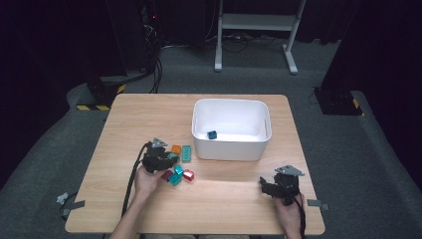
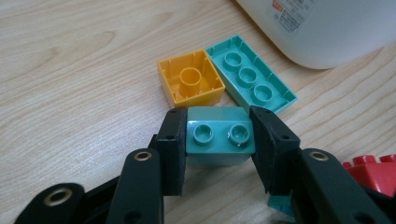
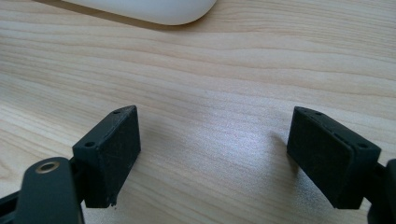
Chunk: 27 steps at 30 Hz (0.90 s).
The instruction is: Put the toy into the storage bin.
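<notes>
My left gripper [image 2: 220, 120] is shut on a teal two-stud brick [image 2: 219, 137], its pads pressing both short sides, studs facing up, low over the wooden table. In the high view the left gripper [image 1: 164, 159] sits at a cluster of bricks left of the white bin [image 1: 231, 147]. Just beyond the held brick lie an upturned orange brick [image 2: 191, 84] and a long teal brick [image 2: 250, 74]. My right gripper [image 3: 215, 144] is open over bare wood with nothing between its jaws; it rests near the table's front right [image 1: 268, 185].
A dark blue brick [image 1: 212, 134] lies inside the bin. A red brick [image 1: 188, 175], a magenta brick [image 1: 166, 175] and another teal brick [image 1: 175, 179] lie by the left hand. The bin's wall [image 2: 322, 28] stands close behind the bricks.
</notes>
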Each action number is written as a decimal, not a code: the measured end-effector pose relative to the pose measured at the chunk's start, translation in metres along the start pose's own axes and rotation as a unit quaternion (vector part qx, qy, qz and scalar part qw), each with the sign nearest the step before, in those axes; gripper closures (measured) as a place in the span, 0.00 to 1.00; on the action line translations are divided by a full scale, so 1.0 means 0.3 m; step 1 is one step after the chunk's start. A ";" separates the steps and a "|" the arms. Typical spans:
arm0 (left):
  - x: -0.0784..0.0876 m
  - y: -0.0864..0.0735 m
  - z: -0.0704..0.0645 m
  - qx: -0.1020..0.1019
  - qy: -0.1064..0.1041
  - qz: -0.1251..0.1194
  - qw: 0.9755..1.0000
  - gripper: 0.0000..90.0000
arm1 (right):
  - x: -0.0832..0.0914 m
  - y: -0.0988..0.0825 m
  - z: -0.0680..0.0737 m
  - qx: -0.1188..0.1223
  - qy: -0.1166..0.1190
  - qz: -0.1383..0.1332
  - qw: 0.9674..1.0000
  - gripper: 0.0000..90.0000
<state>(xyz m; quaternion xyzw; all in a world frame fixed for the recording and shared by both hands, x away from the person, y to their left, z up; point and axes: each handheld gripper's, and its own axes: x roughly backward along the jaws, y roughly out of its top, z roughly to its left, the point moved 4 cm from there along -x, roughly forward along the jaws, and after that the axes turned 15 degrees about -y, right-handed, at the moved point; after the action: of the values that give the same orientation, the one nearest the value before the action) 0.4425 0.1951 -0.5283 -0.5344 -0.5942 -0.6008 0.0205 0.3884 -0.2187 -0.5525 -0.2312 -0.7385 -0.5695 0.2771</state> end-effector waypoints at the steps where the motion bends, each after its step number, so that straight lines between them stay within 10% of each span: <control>1: 0.004 0.001 0.000 0.000 -0.002 -0.002 1.000 0.65 | 0.000 0.000 0.000 0.000 0.000 0.000 1.000 0.19; 27: 0.097 0.024 -0.009 -0.001 -0.011 -0.030 0.999 0.65 | 0.000 0.000 0.000 0.000 0.000 0.000 1.000 0.19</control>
<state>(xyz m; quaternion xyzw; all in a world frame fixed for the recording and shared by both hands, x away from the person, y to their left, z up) 0.4332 0.2086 -0.5032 -0.5231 -0.6093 -0.5959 -0.0044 0.3884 -0.2187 -0.5525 -0.2313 -0.7385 -0.5695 0.2771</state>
